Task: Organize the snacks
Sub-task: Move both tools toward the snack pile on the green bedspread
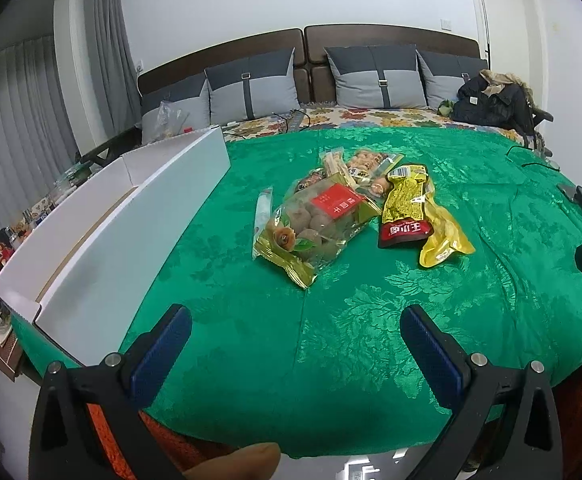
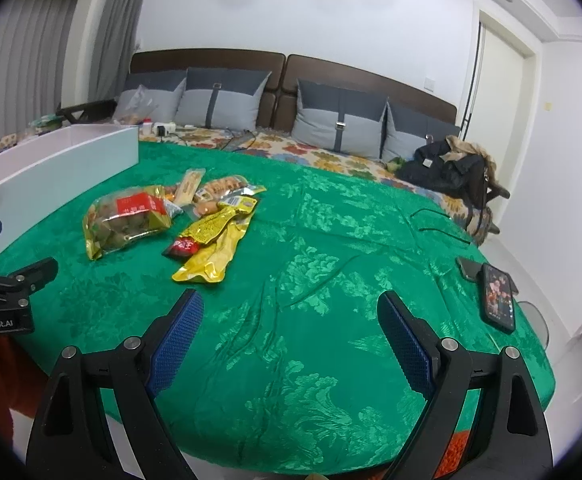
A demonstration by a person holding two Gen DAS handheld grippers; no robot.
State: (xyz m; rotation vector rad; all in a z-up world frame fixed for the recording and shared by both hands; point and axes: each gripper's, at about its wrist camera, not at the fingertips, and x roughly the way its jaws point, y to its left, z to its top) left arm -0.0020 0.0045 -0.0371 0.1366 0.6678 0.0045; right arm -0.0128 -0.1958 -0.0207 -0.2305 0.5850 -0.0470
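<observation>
The heap of crinkly foil and clear plastic snack packets (image 1: 343,204) lay mid-frame on the green patterned bedspread (image 1: 371,320). I judged them light, soft and slippery, best pinched at a flat sealed edge, such as the gold bag of brown dried fruit (image 1: 311,232). The long white cardboard box (image 1: 131,232) sat at left. My left tool (image 1: 296,330) and right tool (image 2: 291,312) both hovered spread wide, empty.

A home bedroom: a bed (image 1: 371,240) with a padded headboard (image 1: 251,50), grey pillows (image 1: 375,78), and curtains (image 1: 19,112).
</observation>
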